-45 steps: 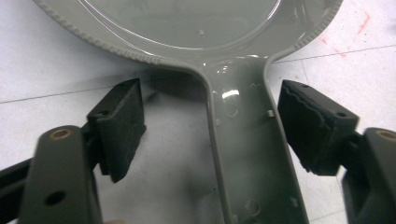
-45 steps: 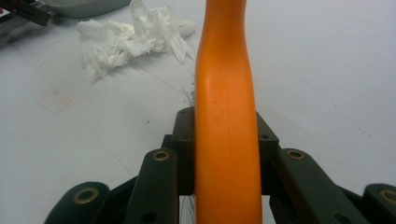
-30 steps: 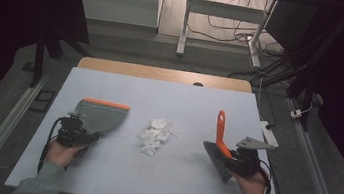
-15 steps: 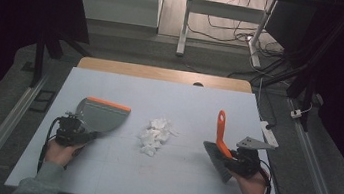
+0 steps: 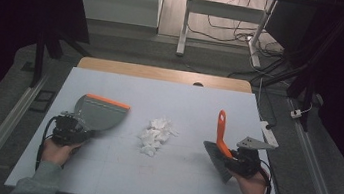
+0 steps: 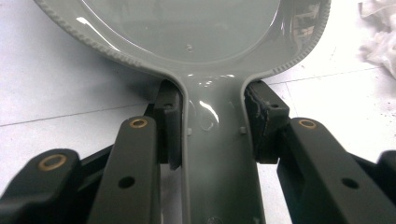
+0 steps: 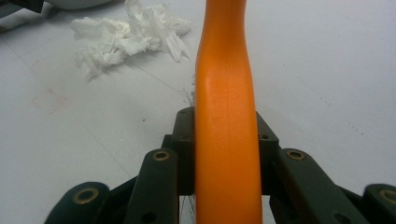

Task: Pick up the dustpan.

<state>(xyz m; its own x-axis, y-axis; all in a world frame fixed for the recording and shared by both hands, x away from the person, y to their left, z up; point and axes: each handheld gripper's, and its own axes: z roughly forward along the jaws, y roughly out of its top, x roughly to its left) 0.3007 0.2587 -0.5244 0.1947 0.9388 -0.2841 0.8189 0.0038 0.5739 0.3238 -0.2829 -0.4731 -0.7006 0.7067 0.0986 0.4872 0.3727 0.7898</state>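
The left tool [image 5: 68,131] grips the grey dustpan [image 5: 99,112] by its handle, jaws closed against both sides. The right tool [image 5: 242,159] clamps the orange brush [image 5: 220,133] handle. Crumpled white paper scraps [image 5: 156,135] lie between them on the white surface [image 5: 179,103].

Glossy grey plastic dustpan [image 6: 187,32], smooth orange plastic brush handle [image 7: 226,140], crumpled white paper [image 5: 156,134]
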